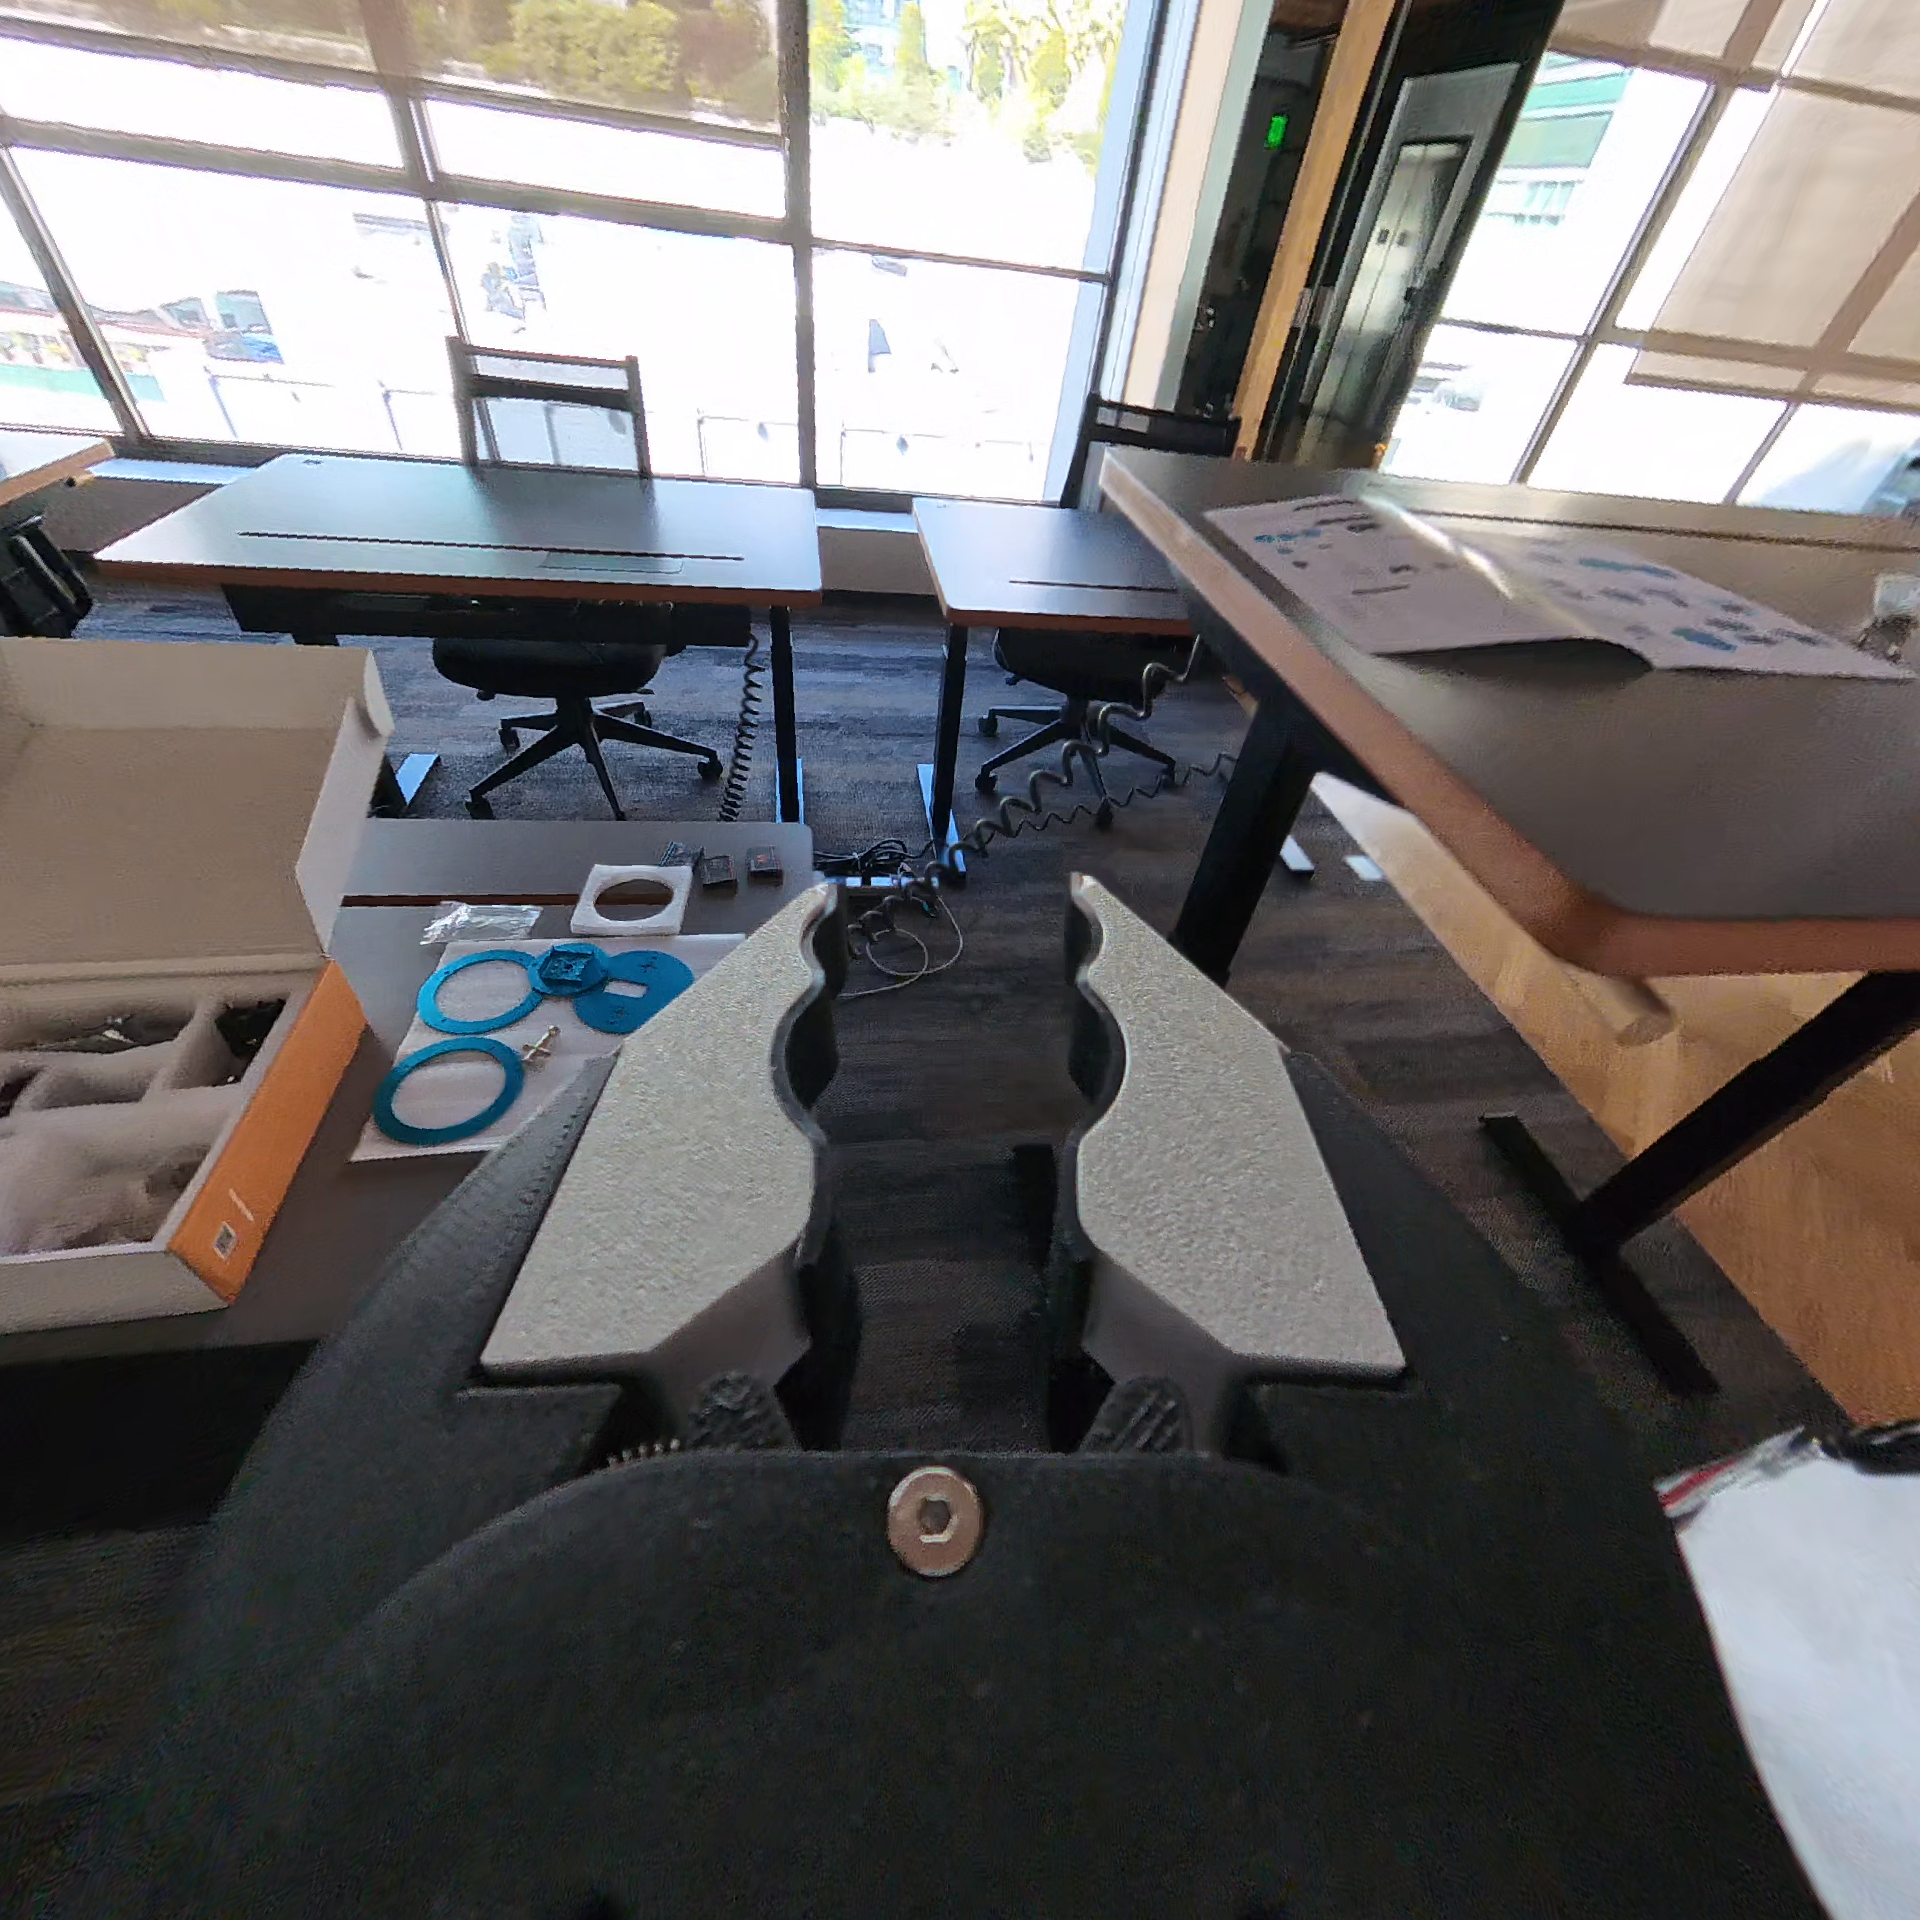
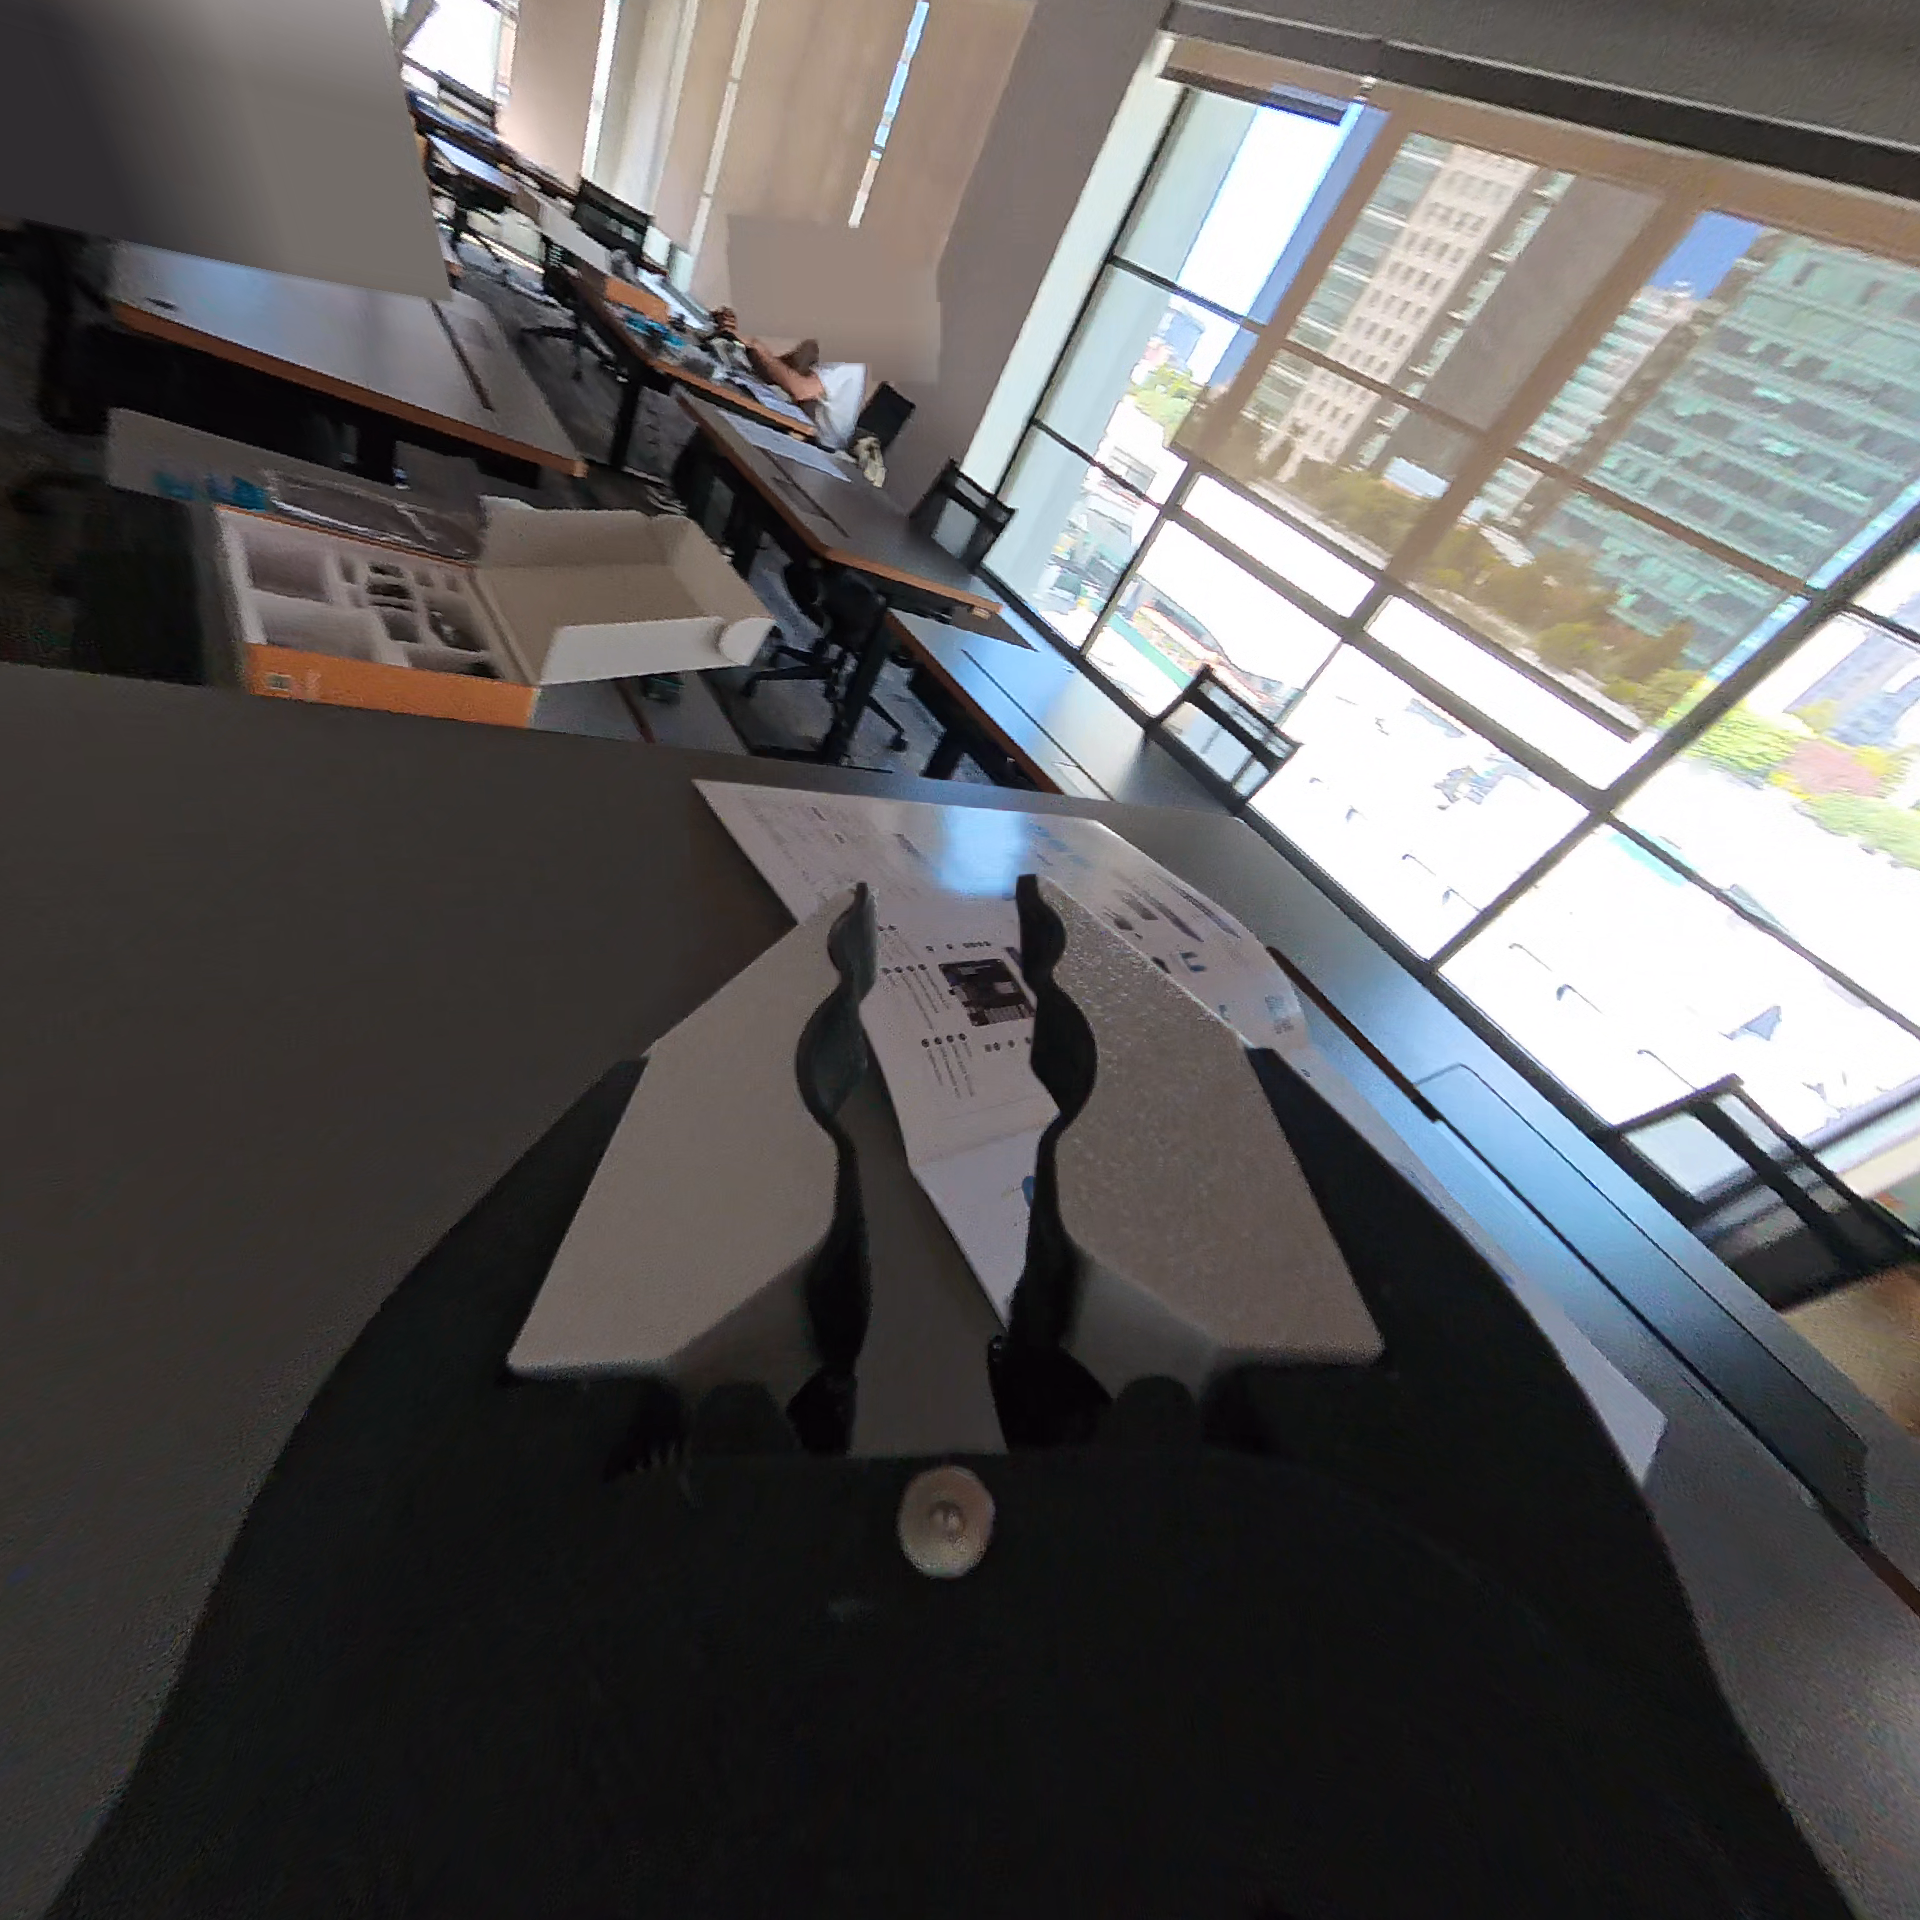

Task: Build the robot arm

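Observation:
My left gripper [image 1: 951,899] is open and empty, held in the air above the carpet between two desks. To its left, on a low grey table [image 1: 540,860], lie blue rings [image 1: 449,1091] and blue plates [image 1: 634,987] on a white sheet, next to a white foam frame [image 1: 632,896]. My right gripper [image 2: 940,902] is open and empty, held tilted just above a printed sheet [image 2: 1132,935] on a dark desk [image 2: 343,935]. That sheet also shows in the left wrist view [image 1: 1538,592] on the raised desk at right.
An open white and orange box [image 1: 156,1049] with foam compartments sits at left; it also shows in the right wrist view [image 2: 416,613]. Desks [image 1: 468,540], office chairs [image 1: 566,696] and coiled cables [image 1: 1049,800] stand ahead by the windows. A person's arm [image 2: 795,369] shows far off. The grippers' ends are close to 55 cm from one another.

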